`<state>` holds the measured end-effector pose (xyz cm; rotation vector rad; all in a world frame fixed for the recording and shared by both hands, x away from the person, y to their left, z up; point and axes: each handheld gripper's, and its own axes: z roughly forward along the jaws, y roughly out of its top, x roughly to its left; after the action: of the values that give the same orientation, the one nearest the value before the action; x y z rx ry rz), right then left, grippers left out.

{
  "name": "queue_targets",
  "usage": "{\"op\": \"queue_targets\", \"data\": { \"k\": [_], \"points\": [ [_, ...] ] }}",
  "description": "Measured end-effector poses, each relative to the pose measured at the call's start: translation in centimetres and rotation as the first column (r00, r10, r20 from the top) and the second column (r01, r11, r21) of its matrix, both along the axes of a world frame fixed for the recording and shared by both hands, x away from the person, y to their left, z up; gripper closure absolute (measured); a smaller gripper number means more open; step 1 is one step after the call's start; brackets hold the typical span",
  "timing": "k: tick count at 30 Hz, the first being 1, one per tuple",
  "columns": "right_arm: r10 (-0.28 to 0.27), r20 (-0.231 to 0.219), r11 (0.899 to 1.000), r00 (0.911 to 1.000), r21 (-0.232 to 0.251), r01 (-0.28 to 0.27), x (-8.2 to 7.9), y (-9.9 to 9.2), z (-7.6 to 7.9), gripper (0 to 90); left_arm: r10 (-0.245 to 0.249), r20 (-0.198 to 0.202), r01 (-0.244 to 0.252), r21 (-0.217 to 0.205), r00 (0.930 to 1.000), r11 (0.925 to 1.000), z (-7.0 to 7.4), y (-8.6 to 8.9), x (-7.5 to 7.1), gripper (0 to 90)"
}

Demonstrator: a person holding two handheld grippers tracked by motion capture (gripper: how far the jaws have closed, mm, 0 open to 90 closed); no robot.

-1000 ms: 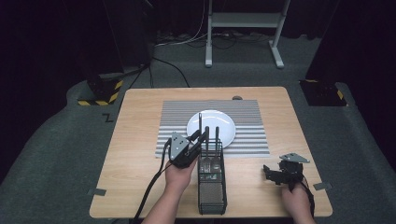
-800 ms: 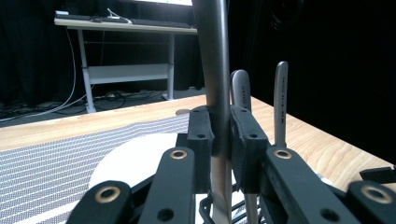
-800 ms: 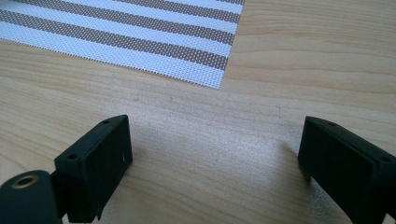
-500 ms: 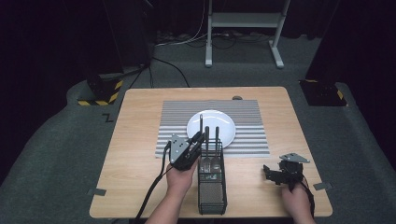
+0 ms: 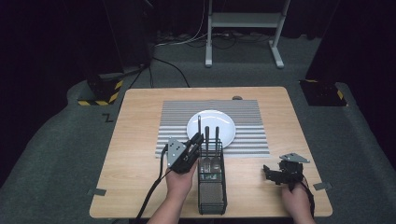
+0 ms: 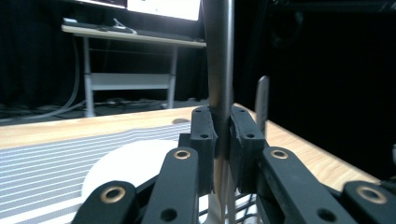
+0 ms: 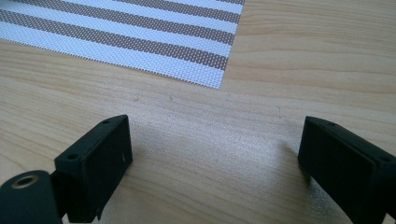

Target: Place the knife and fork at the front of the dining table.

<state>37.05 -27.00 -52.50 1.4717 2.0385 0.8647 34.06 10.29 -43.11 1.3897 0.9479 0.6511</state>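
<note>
At the near centre of the tabletop, I see a black wire caddy standing just in front of the striped placemat, with a white plate lying on the mat beyond it. Dark utensil handles rise upright from the caddy's far end.

I have the left tool at the caddy's far left corner. In the left gripper view, the left tool is clenched on one upright utensil handle, with both pads pressed against the grey shaft. A second handle stands just beside it, untouched.

I have the right tool near the right front of the tabletop, well apart from the caddy. In the right gripper view, the right tool is released: its jaws stand wide over bare wood, with the placemat corner just beyond them.
</note>
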Motion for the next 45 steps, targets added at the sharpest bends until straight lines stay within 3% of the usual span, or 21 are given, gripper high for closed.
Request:
{"op": "queue_targets", "data": {
  "k": [4, 12, 16, 24, 30, 45],
  "points": [
    [0.000, 0.000, 1.000, 1.0000, 0.000, 0.000, 0.0, 0.0, 0.0, 9.5, 0.006, 0.018, -0.006, 0.022, 0.9998, 0.9997, 0.5, 0.1, -0.3, 81.1],
    [0.002, 0.001, 1.000, 1.0000, -0.001, -0.002, 0.0, 0.0, 0.0, 9.5, 0.007, 0.081, -0.006, -0.014, 0.9967, 0.9999, 2.1, 0.4, -1.1, 81.2],
    [0.000, 0.000, 1.000, 1.0000, 0.000, 0.000, 0.0, 0.0, 0.0, 9.5, -0.002, 0.126, 0.006, -0.033, 0.9920, 0.9994, 3.6, 0.2, -1.8, 81.3],
    [0.001, 0.000, 1.000, 1.0000, 0.001, -0.001, 0.0, 0.0, 0.0, 9.6, -0.022, 0.175, 0.030, -0.047, 0.9844, 0.9984, 5.9, -0.3, -2.4, 81.3],
    [0.001, 0.000, 1.000, 1.0000, 0.000, -0.001, 0.0, 0.0, 0.0, 9.7, -0.037, 0.229, 0.046, -0.034, 0.9728, 0.9984, 7.3, -0.2, -2.9, 81.3],
    [0.001, 0.000, 1.000, 1.0000, 0.000, -0.001, 0.0, 0.0, 0.0, 9.6, -0.003, 0.288, 0.015, -0.041, 0.9576, 0.9991, 8.0, 1.1, -3.7, 81.4]
  ]
}}
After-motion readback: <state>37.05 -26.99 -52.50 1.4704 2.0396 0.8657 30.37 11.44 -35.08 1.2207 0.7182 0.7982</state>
